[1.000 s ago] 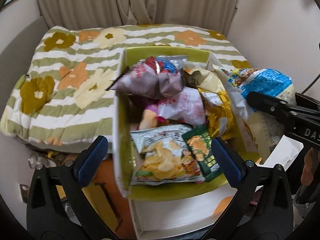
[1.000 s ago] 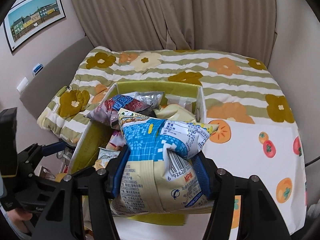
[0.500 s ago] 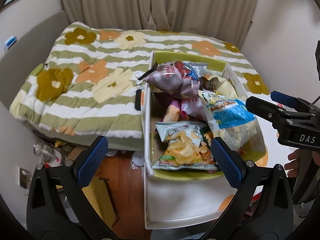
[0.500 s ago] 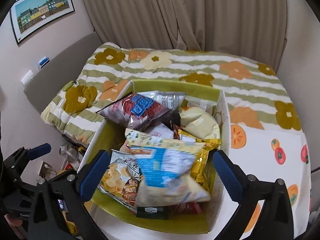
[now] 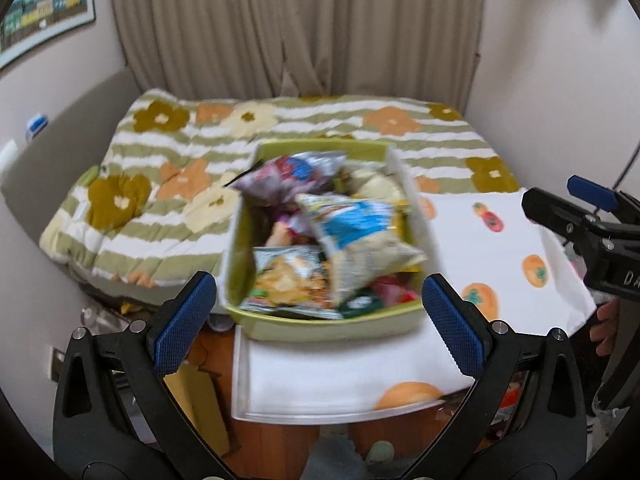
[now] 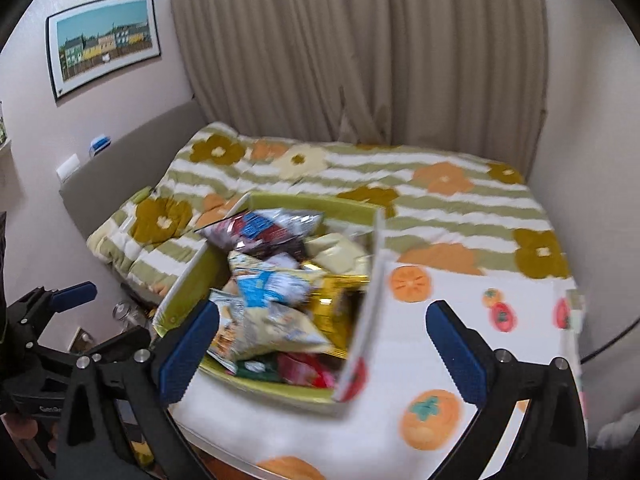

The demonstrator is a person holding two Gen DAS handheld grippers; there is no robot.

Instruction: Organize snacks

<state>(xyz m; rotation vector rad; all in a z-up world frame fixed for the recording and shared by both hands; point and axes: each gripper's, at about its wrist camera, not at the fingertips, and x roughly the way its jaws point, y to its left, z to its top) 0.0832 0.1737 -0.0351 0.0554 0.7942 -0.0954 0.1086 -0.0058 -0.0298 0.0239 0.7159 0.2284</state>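
We hold both grippers back from the green box (image 5: 332, 326), each raised and angled down toward it. Our left gripper (image 5: 320, 320) has its blue-padded fingers (image 5: 186, 322) spread wide with nothing between them, and in its own view they frame the near wall of the box. Our right gripper (image 6: 320, 344) is likewise spread wide and empty; its left pad (image 6: 188, 344) overlaps the near left corner of the box (image 6: 280, 390) in that view, though we cannot tell whether it touches. From the left wrist view the right gripper (image 5: 588, 220) shows at the far right edge, well apart from the box, with part of the hand (image 5: 606, 328) below it.

The box sits on a white cloth with orange fruit prints (image 5: 500, 264), at its left edge, beside the striped floral quilt (image 5: 160, 184). It is heaped with snack bags. The blue and cream bag (image 5: 360, 236) lies on top near the middle, tilted toward the near right corner. A chip bag (image 5: 286, 280) lies flat at the near left corner, and a purple and silver bag (image 5: 288, 176) sits high at the far left corner. A yellow bag (image 6: 336, 300) rests against the right wall. Both views are blurred, so finer print is unreadable.
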